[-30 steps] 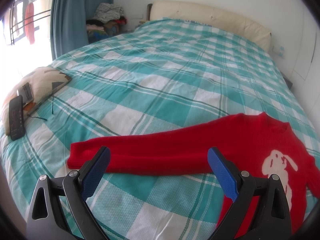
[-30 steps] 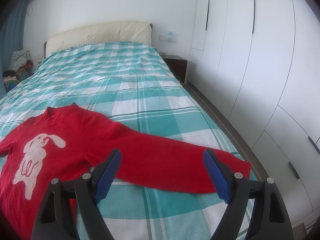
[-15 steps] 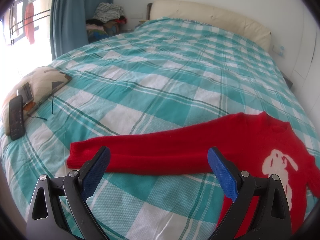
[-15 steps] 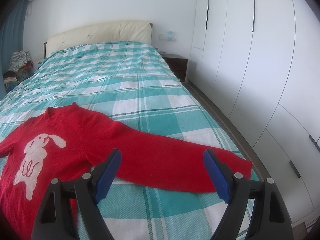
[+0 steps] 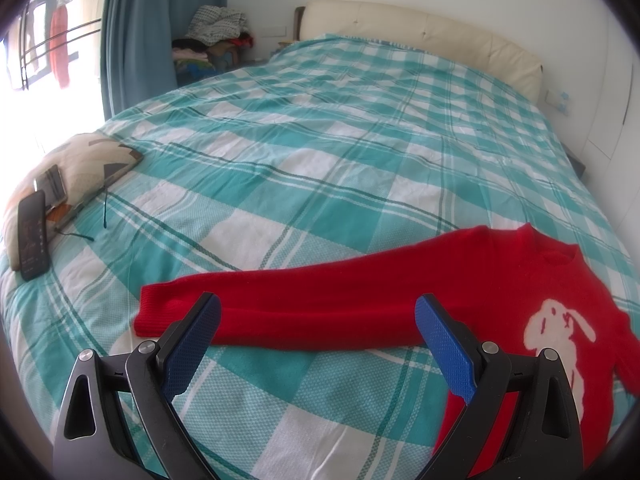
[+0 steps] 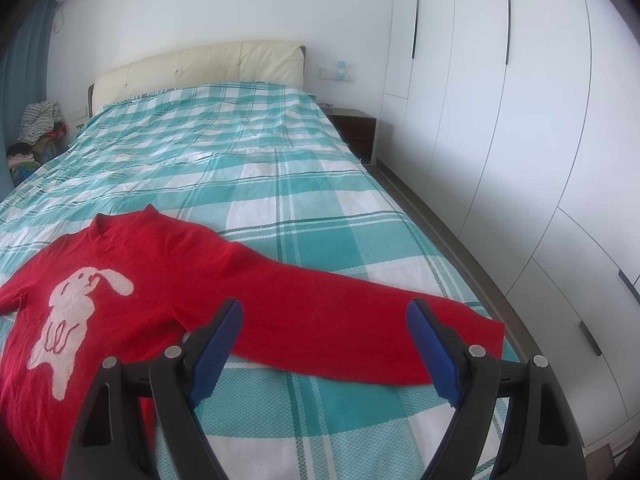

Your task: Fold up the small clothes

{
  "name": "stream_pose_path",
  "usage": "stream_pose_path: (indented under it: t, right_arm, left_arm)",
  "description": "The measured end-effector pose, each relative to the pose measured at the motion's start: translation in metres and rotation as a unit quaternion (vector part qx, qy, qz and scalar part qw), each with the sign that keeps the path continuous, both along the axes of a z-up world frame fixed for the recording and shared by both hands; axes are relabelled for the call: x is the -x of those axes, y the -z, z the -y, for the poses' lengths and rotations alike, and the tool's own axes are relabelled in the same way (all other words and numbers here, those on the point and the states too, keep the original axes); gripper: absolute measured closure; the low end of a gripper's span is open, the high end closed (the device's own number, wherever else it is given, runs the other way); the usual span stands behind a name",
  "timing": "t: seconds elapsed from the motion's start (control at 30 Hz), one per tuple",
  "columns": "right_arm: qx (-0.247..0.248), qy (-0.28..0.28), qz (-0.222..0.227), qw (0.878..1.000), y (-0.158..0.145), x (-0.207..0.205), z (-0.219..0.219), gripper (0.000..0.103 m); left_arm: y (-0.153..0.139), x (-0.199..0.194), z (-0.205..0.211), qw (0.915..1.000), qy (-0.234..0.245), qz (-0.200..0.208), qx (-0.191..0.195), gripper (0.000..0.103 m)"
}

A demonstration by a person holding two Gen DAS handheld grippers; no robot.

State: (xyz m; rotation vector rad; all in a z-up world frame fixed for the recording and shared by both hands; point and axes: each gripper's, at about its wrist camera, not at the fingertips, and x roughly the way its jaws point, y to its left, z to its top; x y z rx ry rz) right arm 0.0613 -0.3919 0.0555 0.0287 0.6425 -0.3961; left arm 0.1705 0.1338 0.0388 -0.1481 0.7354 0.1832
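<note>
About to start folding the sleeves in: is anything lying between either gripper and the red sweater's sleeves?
Nothing visible does. The left gripper hangs open right over one sleeve of the red sweater, the right gripper open over the other. Only bare checked bedspread surrounds them; the phone and cushion sit well off to the side.

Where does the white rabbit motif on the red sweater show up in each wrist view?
Left wrist: the rabbit motif sits at lower right, on the red sweater, right of the open left gripper.
Right wrist: the rabbit motif sits at lower left, left of the open right gripper.
Shared landmark: the cream headboard.
</note>
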Motion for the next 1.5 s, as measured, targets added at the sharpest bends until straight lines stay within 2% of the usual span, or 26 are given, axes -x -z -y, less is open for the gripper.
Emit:
stream_pose_path:
  t: [0.5,0.6,0.67,0.73,0.8,0.9,1.0,1.07,1.13,1.23,1.3,1.4,1.43,1.5]
  right_arm:
    - [-0.012,0.013,0.007,1.0,-0.003,0.005,0.007,0.02]
    - [-0.046,0.062,0.048,0.996,-0.014,0.021,0.042,0.02]
    - [-0.102,0.1,0.069,0.987,-0.012,0.034,0.073,0.02]
    - [-0.199,0.134,0.09,0.967,0.0,0.05,0.107,0.018]
    - [-0.306,0.157,0.111,0.932,0.02,0.065,0.134,0.017]
    - [-0.431,0.17,0.125,0.877,0.052,0.08,0.154,0.017]
    - [-0.508,0.197,0.131,0.828,0.082,0.091,0.162,0.017]
    - [-0.54,0.223,0.135,0.8,0.1,0.1,0.168,0.018]
    - [-0.564,0.24,0.157,0.775,0.111,0.108,0.178,0.021]
    - [-0.582,0.243,0.179,0.755,0.122,0.112,0.191,0.027]
    - [-0.592,0.245,0.201,0.741,0.128,0.117,0.196,0.038]
    - [-0.613,0.236,0.221,0.721,0.137,0.12,0.2,0.045]
    - [-0.614,0.233,0.218,0.722,0.139,0.119,0.199,0.048]
    - [-0.608,0.233,0.207,0.731,0.142,0.119,0.197,0.062]
  left_arm:
    - [0.001,0.004,-0.005,1.0,-0.001,0.004,0.007,0.005]
    - [0.003,0.005,-0.008,0.9998,-0.003,0.002,0.018,0.005]
    - [0.004,0.007,-0.011,0.9997,-0.004,0.003,0.024,0.005]
    - [-0.001,0.006,-0.009,0.9996,-0.003,0.004,0.028,0.005]
    - [-0.003,0.007,-0.009,0.9995,-0.002,0.006,0.03,0.005]
    - [-0.002,0.011,-0.01,0.9996,-0.004,0.005,0.028,0.005]
    - [0.0,0.008,-0.012,0.9994,-0.007,-0.004,0.035,0.005]
    - [0.002,0.007,-0.014,0.9992,-0.01,-0.009,0.039,0.005]
    - [0.004,0.004,-0.015,0.9989,-0.012,-0.013,0.043,0.005]
    - [0.004,0.003,-0.014,0.9986,-0.011,-0.015,0.049,0.005]
    - [0.004,0.004,-0.012,0.9987,-0.01,-0.016,0.047,0.005]
    - [0.005,0.002,-0.01,0.9991,-0.005,-0.017,0.039,0.005]
    - [0.005,0.001,-0.009,0.9992,-0.005,-0.018,0.037,0.005]
    - [0.005,0.001,-0.008,0.9992,-0.004,-0.019,0.034,0.005]
